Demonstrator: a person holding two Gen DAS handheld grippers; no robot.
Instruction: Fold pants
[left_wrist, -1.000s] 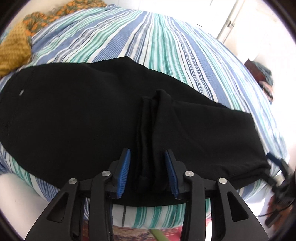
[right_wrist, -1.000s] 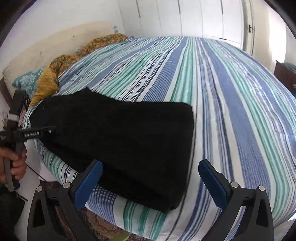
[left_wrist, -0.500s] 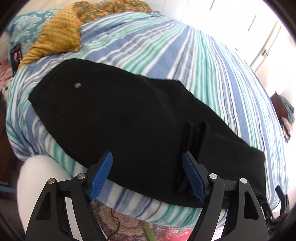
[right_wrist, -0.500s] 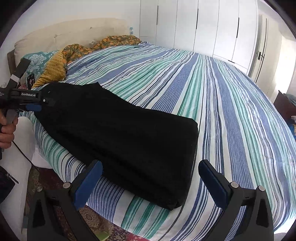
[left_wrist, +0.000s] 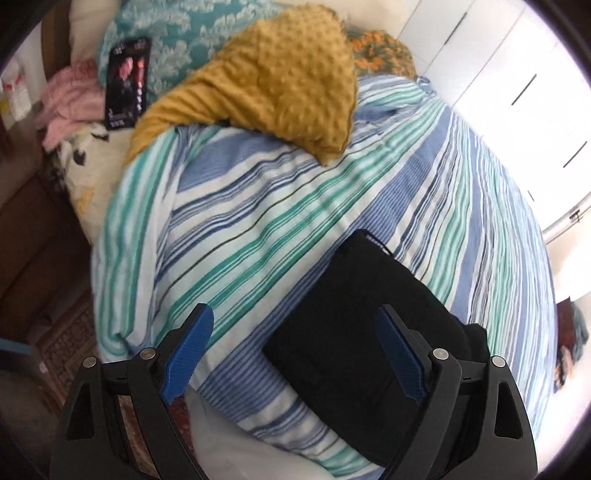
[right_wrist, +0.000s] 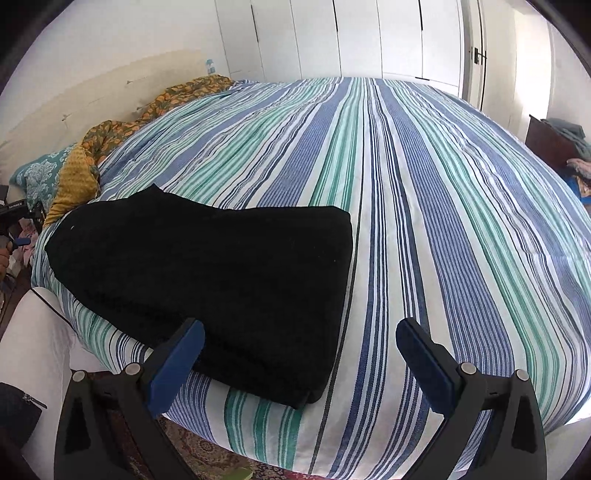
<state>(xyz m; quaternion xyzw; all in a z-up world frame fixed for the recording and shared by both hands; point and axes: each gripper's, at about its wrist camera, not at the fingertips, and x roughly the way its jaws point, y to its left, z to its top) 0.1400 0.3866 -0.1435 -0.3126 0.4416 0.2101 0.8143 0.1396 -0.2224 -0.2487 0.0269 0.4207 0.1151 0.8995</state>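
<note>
The black pants (right_wrist: 221, 273) lie folded flat on the striped bed cover (right_wrist: 424, 184), near the bed's front left edge. Their waist end shows in the left wrist view (left_wrist: 362, 317). My left gripper (left_wrist: 295, 354) is open and empty, above the bed edge just left of the waist end. My right gripper (right_wrist: 299, 365) is open and empty, hovering over the near right corner of the pants without touching them. The left gripper also shows small at the far left of the right wrist view (right_wrist: 18, 221).
A mustard knobbly blanket (left_wrist: 266, 74), a teal patterned pillow (left_wrist: 173, 33) and a black phone (left_wrist: 127, 83) lie at the head of the bed. Pink clothes (left_wrist: 70, 99) sit beside it. White wardrobe doors (right_wrist: 369, 37) stand behind. A patterned rug (right_wrist: 207, 454) covers the floor below.
My left gripper let go of the pants fold, opened wide and swung left toward the waist end and pillows. My right gripper stayed open and shifted only slightly.
</note>
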